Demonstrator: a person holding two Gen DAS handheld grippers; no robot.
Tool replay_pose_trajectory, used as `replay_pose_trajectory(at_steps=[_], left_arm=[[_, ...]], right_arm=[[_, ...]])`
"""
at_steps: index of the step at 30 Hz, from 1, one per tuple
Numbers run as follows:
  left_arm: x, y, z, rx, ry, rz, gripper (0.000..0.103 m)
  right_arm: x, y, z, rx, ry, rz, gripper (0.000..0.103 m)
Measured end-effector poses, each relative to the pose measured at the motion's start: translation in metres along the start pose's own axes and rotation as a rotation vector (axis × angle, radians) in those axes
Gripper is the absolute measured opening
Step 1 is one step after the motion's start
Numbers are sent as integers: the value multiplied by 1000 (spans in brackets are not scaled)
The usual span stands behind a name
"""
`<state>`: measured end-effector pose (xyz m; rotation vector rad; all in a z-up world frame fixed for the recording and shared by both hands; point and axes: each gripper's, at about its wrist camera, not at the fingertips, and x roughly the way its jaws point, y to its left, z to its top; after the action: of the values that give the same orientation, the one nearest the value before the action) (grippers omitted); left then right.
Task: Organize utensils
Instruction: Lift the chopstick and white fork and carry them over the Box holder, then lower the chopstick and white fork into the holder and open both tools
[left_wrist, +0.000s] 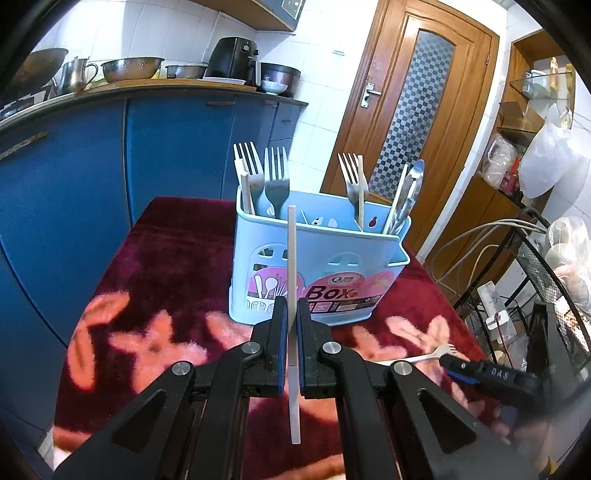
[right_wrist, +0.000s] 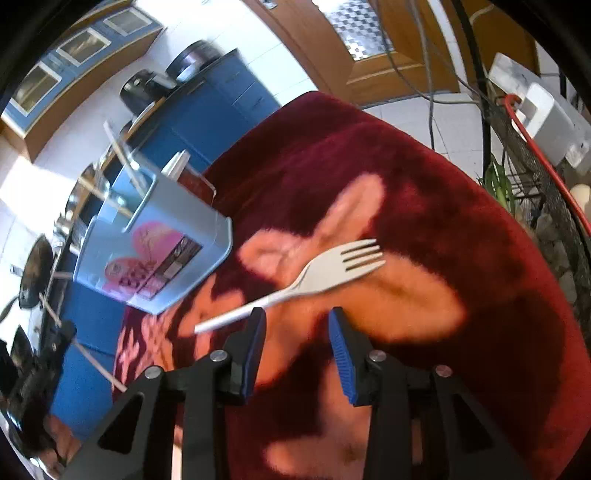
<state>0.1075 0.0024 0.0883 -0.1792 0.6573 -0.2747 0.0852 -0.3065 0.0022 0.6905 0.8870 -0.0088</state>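
A light blue utensil box (left_wrist: 317, 269) stands on the red cloth, holding several forks (left_wrist: 275, 177), chopsticks and tongs (left_wrist: 406, 195). My left gripper (left_wrist: 291, 306) is shut on a pale chopstick (left_wrist: 292, 251) held upright just in front of the box. In the right wrist view my right gripper (right_wrist: 297, 319) is open, just above a white plastic fork (right_wrist: 332, 271) lying on the cloth; the fork's handle runs past the left finger. The box (right_wrist: 155, 254) is to its left. The right gripper (left_wrist: 480, 371) and the fork (left_wrist: 424, 357) also show at the lower right of the left wrist view.
The table wears a dark red fleece cloth with pink bunny shapes (left_wrist: 159, 332). Blue cabinets (left_wrist: 110, 177) with pots on the counter stand behind. A black wire rack (left_wrist: 546, 295) with cables and a power strip (right_wrist: 546, 122) stands at the right edge.
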Motion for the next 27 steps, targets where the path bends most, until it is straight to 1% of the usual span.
replay_pose_trajectory(at_steps=[7,8,9,11,12,16,18,20,27], left_arm=[[1,0,0,-1,4,0,2],[1,2,0,0,5,-1,2],[2,2,0,-1,6,-1,2],[2,2,0,1,5,-1,2],[2,2,0,1,4,-2,2],[1,3,2,6,-9,-7,2],[-1,2,6,8,-25,-6,2],[-3,1,10,11,-40,-5,2],[-17,-7,35,40,-113,3,2]], right_arm=[[11,-10,15,96,-50,-6,38],[13,-11,17,105,-56,-8,35],[14,-13,18,117,-63,-13,29],[16,-17,20,132,-71,-21,21],[16,-18,20,136,-75,-14,19],[11,-18,23,127,-93,17,14],[4,-11,25,98,-111,38,12],[-7,0,26,53,-148,46,11],[-46,52,31,-144,-277,56,5]])
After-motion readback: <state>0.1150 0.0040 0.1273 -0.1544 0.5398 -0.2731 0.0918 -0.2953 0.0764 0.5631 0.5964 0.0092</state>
